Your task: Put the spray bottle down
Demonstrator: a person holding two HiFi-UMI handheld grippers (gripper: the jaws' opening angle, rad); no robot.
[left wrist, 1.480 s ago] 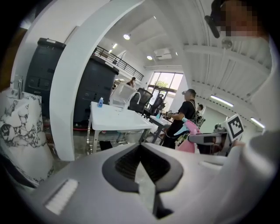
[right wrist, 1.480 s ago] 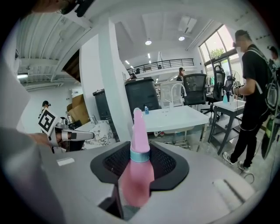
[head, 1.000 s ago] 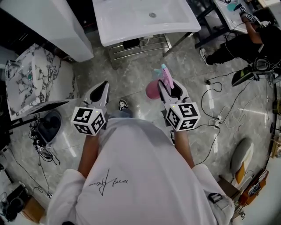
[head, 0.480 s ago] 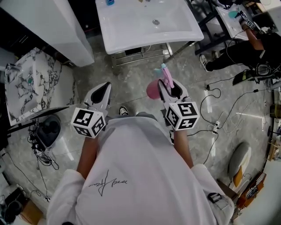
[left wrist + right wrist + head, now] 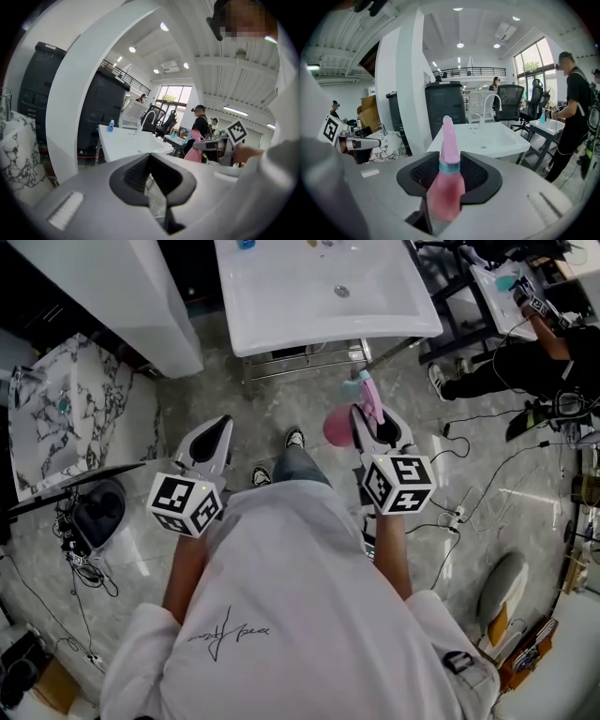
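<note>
The right gripper (image 5: 373,424) carries the spray bottle (image 5: 446,192). Its jaws are closed on the pink body just below the teal collar, and the spray head stands above the pads. The bottle's long axis runs roughly upright between the jaws (a slight lean is possible; the wide-angle view does not settle it). The bottle hangs in the air over the marble floor (image 5: 281,404) and touches no surface.

The left gripper (image 5: 218,430) is empty. Its jaws meet at the tips and only floor shows through the slot behind them.

Key relation: the white basin (image 5: 281,310) lies straight ahead of both grippers, with a strip of floor between. The bottle is on the right-hand side, so the right hand is the nearer one and the one that does the work.

Pose: both forearms reach forward from the torso, side by side and well apart. Both grippers point ahead and a little downward, marker cubes toward the body.

Probable next move: bring the bottle forward over a flat surface, most likely the basin top. Lower it base first with the axis upright, then spread the jaws.
</note>
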